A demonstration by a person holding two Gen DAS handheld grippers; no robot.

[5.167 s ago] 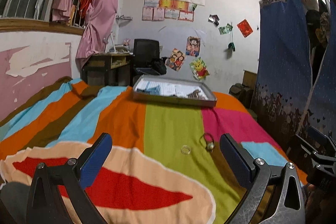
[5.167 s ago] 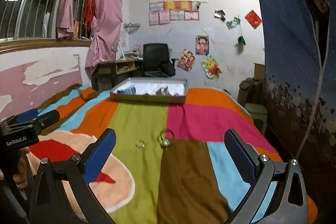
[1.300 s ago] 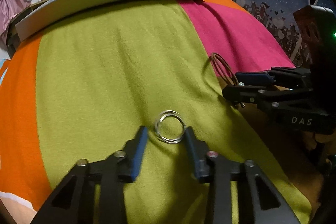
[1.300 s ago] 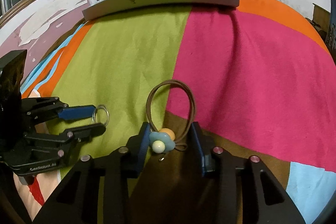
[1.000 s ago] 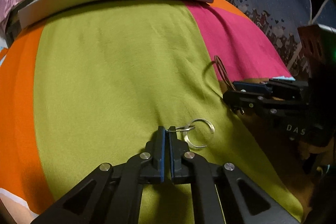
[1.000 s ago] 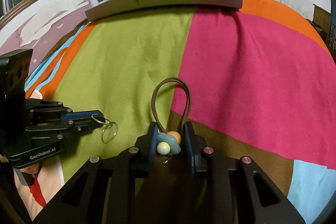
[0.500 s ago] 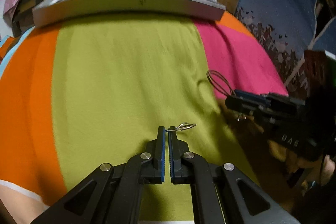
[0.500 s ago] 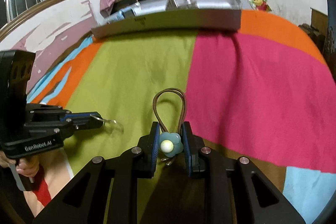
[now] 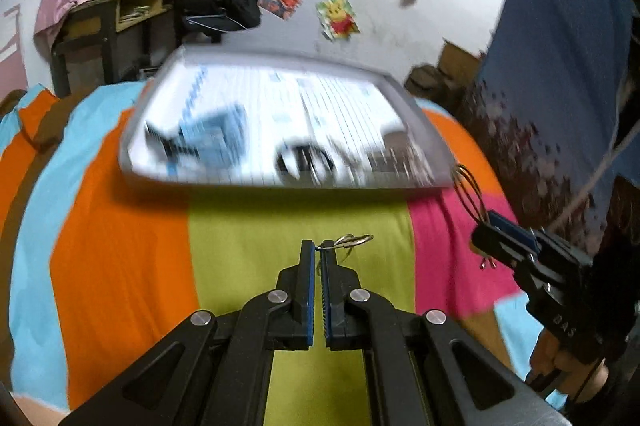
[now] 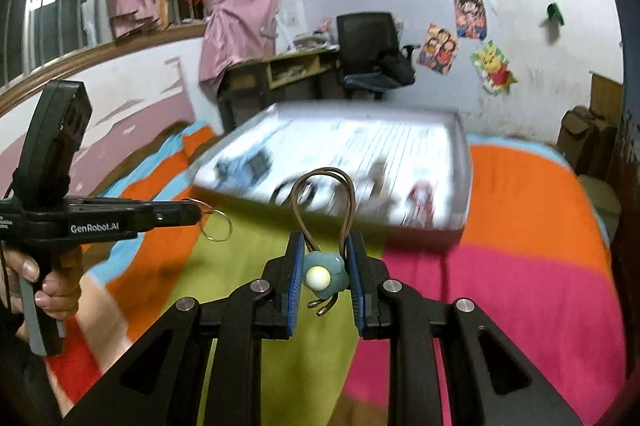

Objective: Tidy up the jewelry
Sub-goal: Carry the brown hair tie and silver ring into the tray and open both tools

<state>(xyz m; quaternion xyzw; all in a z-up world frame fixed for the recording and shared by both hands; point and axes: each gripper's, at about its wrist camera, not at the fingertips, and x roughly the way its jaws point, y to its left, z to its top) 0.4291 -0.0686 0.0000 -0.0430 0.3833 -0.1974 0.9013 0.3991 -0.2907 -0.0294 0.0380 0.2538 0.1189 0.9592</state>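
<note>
The left gripper [image 9: 319,251] is clenched on a small metal ring [image 9: 352,239], pinching one edge at the fingertips so the rest of the loop sticks out to the right, clear of the bedspread [image 9: 120,246]. In the right wrist view the same ring [image 10: 217,224] hangs from the tips of that gripper [image 10: 192,213], with a hand [image 10: 44,282] wrapped around its grip.

The right gripper [image 10: 322,258] is closed on a hair tie [image 10: 323,202]: the blue flower charm with a pale bead sits between the blue pads [image 10: 296,276], and the brown elastic loop stands up ahead of them. From the left wrist view the tie [image 9: 470,192] shows as a thin loop rising from the tips of the right gripper [image 9: 494,236], near the tray's right front corner.

Both items are held in the air over the striped bedspread, short of the tray's front edge. The grey tray [image 9: 256,182] lies farther up the bed, lined with printed paper, with a few blurred items inside that cannot be made out. The tray [image 10: 460,186] is blurred in both views.
</note>
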